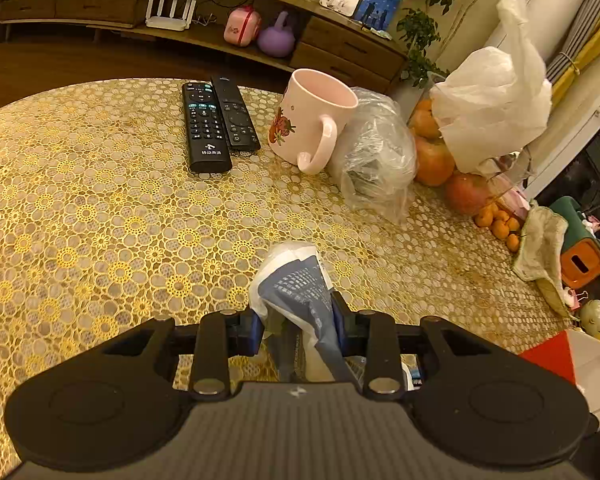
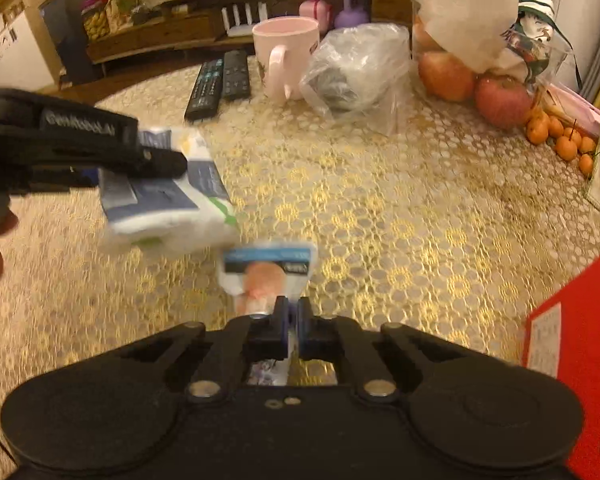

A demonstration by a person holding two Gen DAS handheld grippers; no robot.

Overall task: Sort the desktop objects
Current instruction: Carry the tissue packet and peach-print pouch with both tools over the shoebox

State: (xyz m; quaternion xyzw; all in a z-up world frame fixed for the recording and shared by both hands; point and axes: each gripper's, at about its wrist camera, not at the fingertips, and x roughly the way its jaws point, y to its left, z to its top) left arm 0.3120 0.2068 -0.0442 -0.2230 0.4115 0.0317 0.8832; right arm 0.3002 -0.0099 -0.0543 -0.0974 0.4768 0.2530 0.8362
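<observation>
Two remotes (image 1: pixel 216 120), one mug (image 1: pixel 312 120), one tablecloth (image 1: pixel 100 220).

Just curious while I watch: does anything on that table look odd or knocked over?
Yes: the pink mug leans tilted against a clear plastic bag instead of standing upright. Nothing looks spilled.

the side of the left gripper (image 2: pixel 156 160), seen from the right wrist view, carries white lettering that reads roughly "genrobot.ai", though it is blurred. the larger black remote (image 1: pixel 205 126) on the tabletop has a small white logo and a line of chinese characters near its lower end, too small to read, and number keys too fine to tell apart. the blue and white tissue pack (image 1: pixel 296 284) bears lines of small white print, not legible. the small packet (image 2: pixel 268 268) has a blurred dark label.
</observation>
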